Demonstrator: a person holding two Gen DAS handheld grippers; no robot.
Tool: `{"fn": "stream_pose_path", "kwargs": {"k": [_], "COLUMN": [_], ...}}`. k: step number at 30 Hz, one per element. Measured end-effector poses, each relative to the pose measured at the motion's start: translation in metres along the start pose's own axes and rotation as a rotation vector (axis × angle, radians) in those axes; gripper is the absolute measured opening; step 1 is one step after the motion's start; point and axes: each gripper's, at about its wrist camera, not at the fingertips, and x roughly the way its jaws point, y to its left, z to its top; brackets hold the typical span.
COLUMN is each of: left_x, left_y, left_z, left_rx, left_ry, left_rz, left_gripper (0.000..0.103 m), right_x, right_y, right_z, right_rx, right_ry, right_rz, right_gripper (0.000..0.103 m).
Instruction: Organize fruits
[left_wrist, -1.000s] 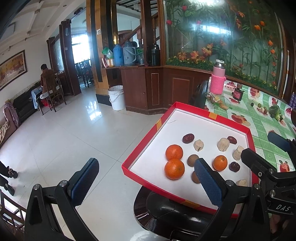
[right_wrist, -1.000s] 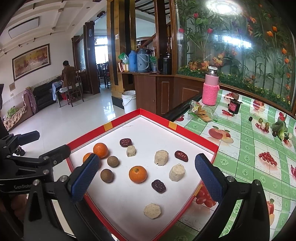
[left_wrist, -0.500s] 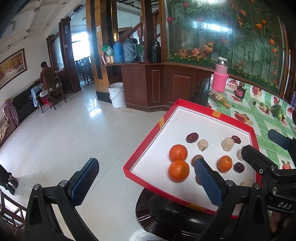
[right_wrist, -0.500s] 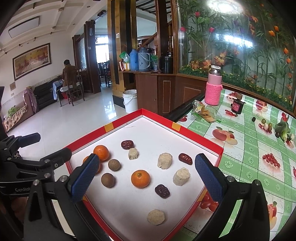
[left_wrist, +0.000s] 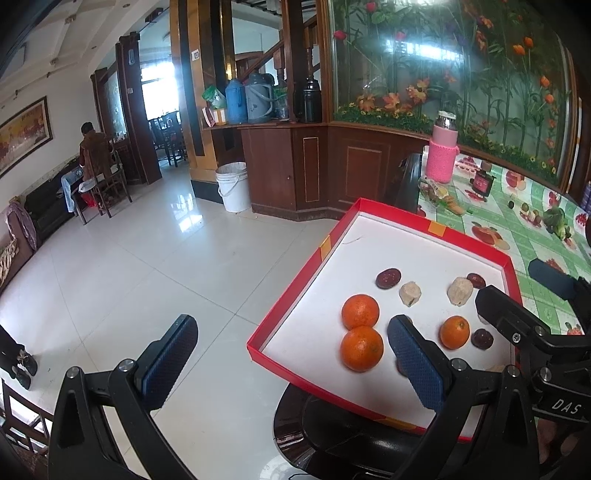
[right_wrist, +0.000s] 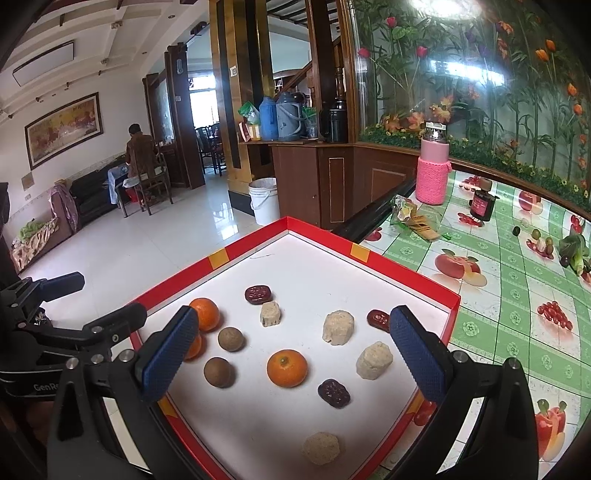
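Left gripper wide open, right gripper likewise — both empty

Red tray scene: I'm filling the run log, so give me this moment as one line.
left gripper: open, empty | right gripper: open, empty | red tray: three oranges inside, none grasped

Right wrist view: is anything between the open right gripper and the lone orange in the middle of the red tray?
Nothing visible blocks it. The right gripper is open, and the lone orange lies between its fingers with bare white tray floor around it. Nearest neighbours, a brown round fruit and a dark date, sit apart to either side.
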Motion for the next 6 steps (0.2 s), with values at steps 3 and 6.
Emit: {"fn": "stream_pose_path", "kwargs": {"k": [3,6], "left_x": [-0.003,-0.005], "left_y": [-0.001,-0.007], "left_z": [0.004,0.004], "left_rx": [-0.022,-0.025], "left_ry": [-0.014,-0.008], "left_rz": [-0.017,-0.026], "left_gripper": [0.103,0.103], "right_x": [0.0,0.0], "right_y": [-0.005,-0.016], "right_z": [0.002,0.003], "right_rx": [0.034,0.094], "right_ry": [-0.004,-0.001], "right_rz": [0.028,0.031], "right_gripper": [0.103,0.103]}}
